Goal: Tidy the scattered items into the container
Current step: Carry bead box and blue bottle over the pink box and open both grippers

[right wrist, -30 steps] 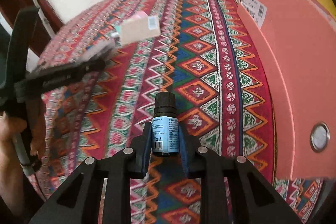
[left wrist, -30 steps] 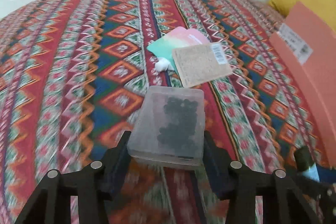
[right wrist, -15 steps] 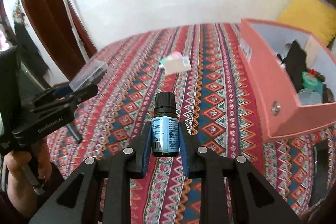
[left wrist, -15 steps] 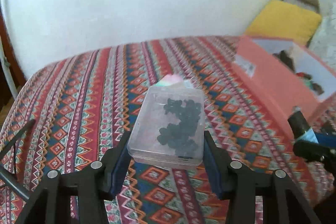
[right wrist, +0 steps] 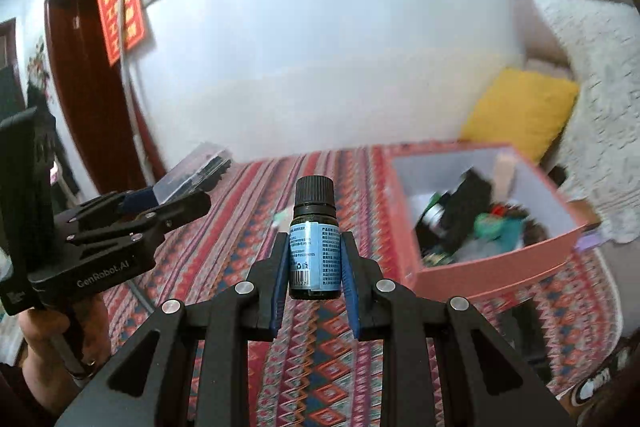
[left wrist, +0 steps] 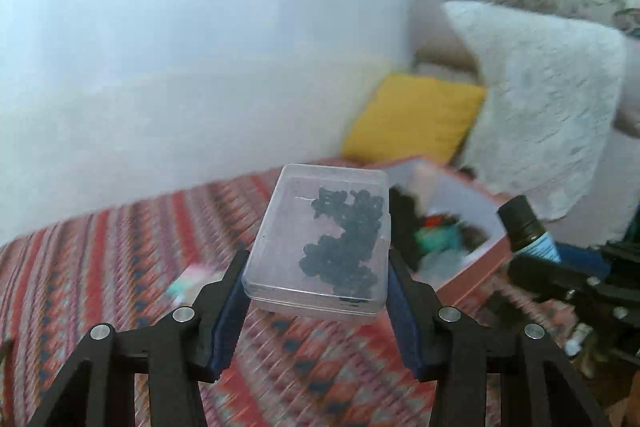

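Observation:
My left gripper (left wrist: 316,291) is shut on a clear plastic case (left wrist: 320,243) with small black pieces inside, held high above the patterned cloth. My right gripper (right wrist: 314,263) is shut on a small dark bottle (right wrist: 314,239) with a blue label, upright, also raised. The pink box (right wrist: 496,267), open-topped and holding several items, stands to the right ahead of both grippers; it also shows in the left wrist view (left wrist: 476,263). The left gripper (right wrist: 160,203) with its case appears at the left of the right wrist view, and the bottle (left wrist: 528,231) at the right of the left wrist view.
The table wears a red zigzag-patterned cloth (right wrist: 240,227). Blurred small packets (left wrist: 188,279) lie on the cloth, left of the box. A yellow cushion (right wrist: 520,111) and a white throw (right wrist: 600,87) lie behind the box, against a white wall. A dark door (right wrist: 84,99) stands at the left.
Both grippers have risen and tilted up with their loads, and now look over the box's open top instead of down at the cloth. The box has come nearer in both views.

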